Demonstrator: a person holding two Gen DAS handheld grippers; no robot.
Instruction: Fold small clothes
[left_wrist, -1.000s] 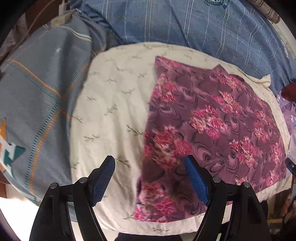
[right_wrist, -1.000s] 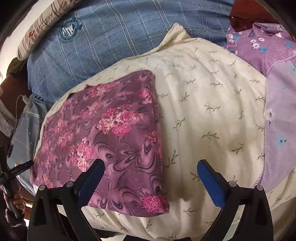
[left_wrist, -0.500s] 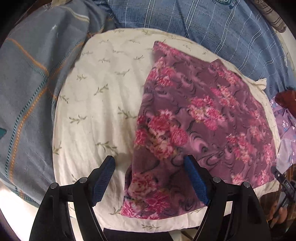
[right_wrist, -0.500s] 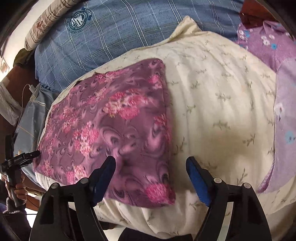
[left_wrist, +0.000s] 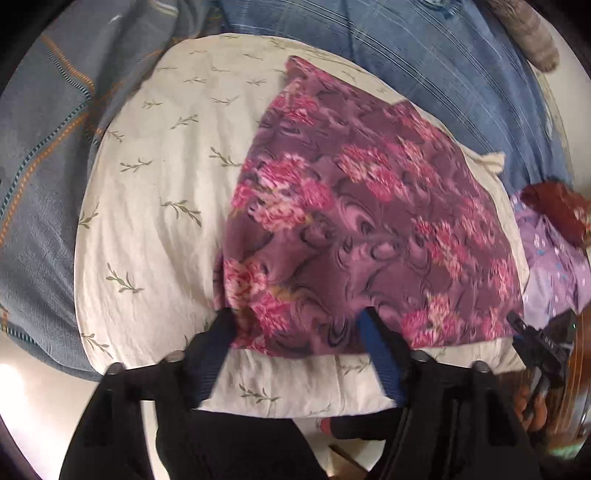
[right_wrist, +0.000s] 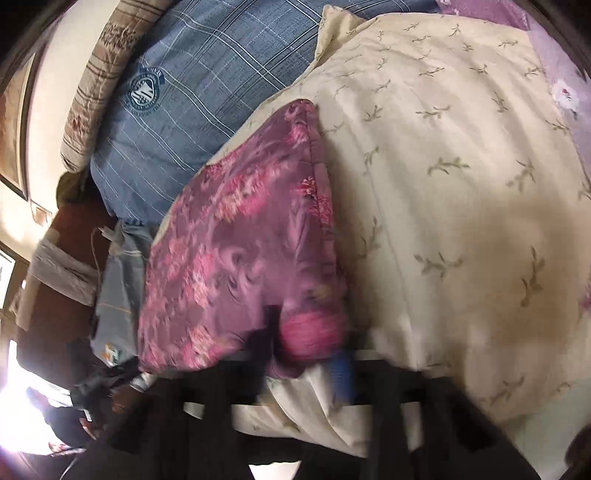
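Left wrist: left gripper (left_wrist: 295, 321) wide, straddling floral cloth (left_wrist: 369, 229) corner; right gripper (right_wrist: 306, 350) pinching opposite corner.

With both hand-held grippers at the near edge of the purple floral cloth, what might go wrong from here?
1. The left hand-held gripper straddles the purple floral cloth near its corner; it may also pinch the cream leaf-print sheet beneath.
2. The right hand-held gripper view is blurred, so its hold on the cloth corner is uncertain; it may slip and skew the fold.
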